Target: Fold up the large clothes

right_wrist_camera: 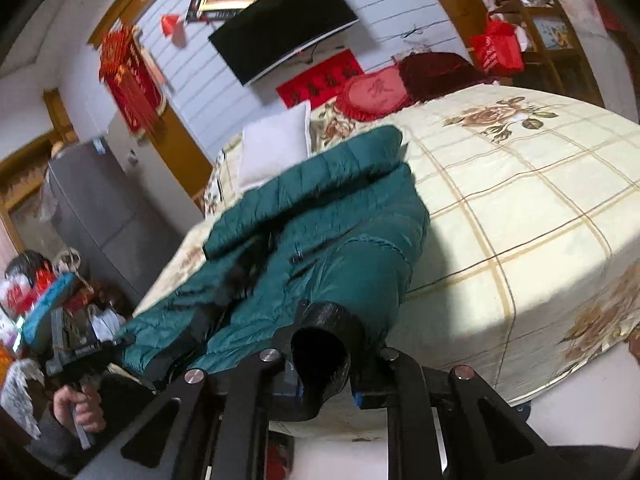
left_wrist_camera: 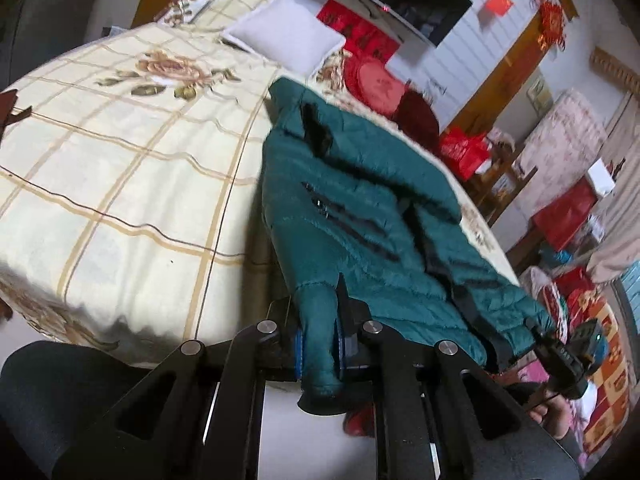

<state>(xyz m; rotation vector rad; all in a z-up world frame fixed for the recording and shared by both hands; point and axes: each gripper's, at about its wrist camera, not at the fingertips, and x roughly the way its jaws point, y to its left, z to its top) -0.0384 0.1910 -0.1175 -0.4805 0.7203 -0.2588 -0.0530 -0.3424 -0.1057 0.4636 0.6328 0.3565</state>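
A dark green quilted jacket [left_wrist_camera: 360,208] lies stretched over the near side of a bed with a cream checked floral cover [left_wrist_camera: 120,152]. My left gripper [left_wrist_camera: 320,344] is shut on a green fold at the jacket's edge, held just off the bed's edge. In the right wrist view the jacket [right_wrist_camera: 312,224] runs from the pillow end toward me. My right gripper [right_wrist_camera: 324,364] is shut on the jacket's black-lined cuff or hem. Each gripper shows in the other's view, at the jacket's far corner: the right one [left_wrist_camera: 568,356], the left one [right_wrist_camera: 84,344].
A white pillow [left_wrist_camera: 284,32] and red cushions [left_wrist_camera: 380,88] lie at the head of the bed. A wall TV [right_wrist_camera: 280,28] hangs above. A grey fridge [right_wrist_camera: 100,208] and cluttered red items [left_wrist_camera: 572,216] stand beside the bed.
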